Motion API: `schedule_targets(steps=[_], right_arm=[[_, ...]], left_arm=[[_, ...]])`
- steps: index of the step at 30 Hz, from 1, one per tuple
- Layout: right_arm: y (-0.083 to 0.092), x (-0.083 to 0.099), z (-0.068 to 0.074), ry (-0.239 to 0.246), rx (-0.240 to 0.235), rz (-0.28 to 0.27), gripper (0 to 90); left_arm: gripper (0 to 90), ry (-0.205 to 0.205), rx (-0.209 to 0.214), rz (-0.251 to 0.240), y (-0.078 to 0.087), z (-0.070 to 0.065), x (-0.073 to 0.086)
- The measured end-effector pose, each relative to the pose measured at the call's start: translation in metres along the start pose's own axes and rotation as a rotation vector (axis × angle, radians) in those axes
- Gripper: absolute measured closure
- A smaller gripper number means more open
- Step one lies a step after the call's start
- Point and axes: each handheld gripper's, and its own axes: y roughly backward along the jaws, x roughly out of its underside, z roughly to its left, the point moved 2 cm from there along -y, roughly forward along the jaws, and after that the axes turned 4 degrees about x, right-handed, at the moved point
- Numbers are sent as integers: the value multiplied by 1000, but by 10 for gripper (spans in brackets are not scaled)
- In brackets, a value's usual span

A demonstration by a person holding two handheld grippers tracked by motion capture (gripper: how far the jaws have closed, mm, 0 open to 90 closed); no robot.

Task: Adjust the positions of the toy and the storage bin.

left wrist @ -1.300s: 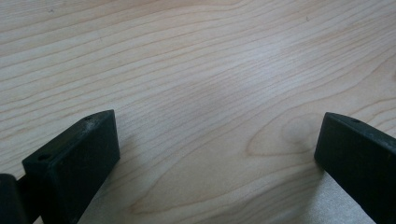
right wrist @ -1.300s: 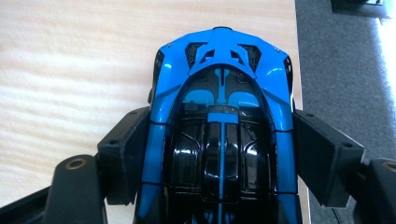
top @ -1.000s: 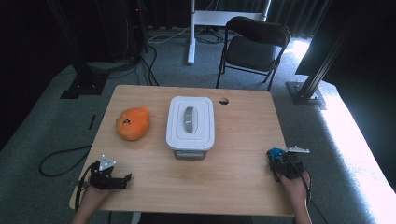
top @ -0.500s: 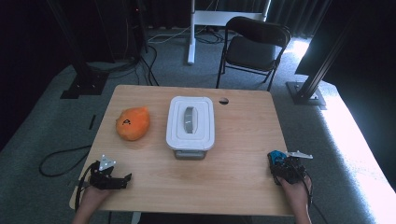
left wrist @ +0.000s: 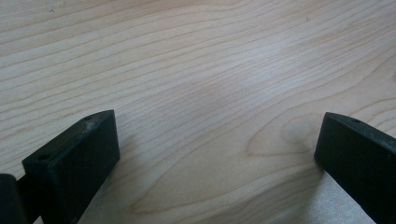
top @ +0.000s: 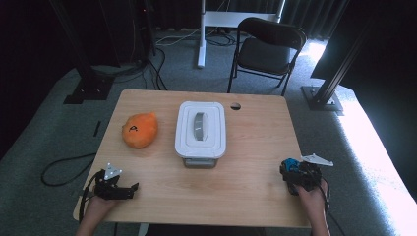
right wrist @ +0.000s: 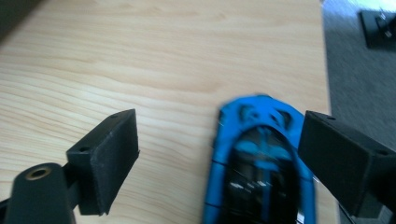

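Note:
A blue toy car (right wrist: 261,158) lies on the wooden table (top: 246,147) near its right edge, also seen from above as the blue car (top: 291,163). My right gripper (right wrist: 219,121) straddles it. Its jaws have just been opening and stand wide: the left one is well off the car, the right one close beside it. In the high view my right gripper (top: 300,174) sits at the table's front right. My left gripper (top: 115,187) rests at the front left. In its own view my left gripper (left wrist: 219,126) is open over bare wood.
A white lidded box (top: 200,132) stands mid-table, with an orange plush toy (top: 139,130) to its left. A cable hole (top: 235,105) marks the far side of the table. A black folding chair (top: 268,51) stands behind it, and cables lie on the floor at left.
The right gripper's jaws have spread wider around the blue car, and the hand has lifted slightly. The left gripper has kept still.

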Motion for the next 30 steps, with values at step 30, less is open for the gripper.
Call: schedule_targets(steps=[30], right_arm=[[-19,20,66,121,-191,-71,130]], left_arm=[[4,-10,7,5,1,-1,1]])
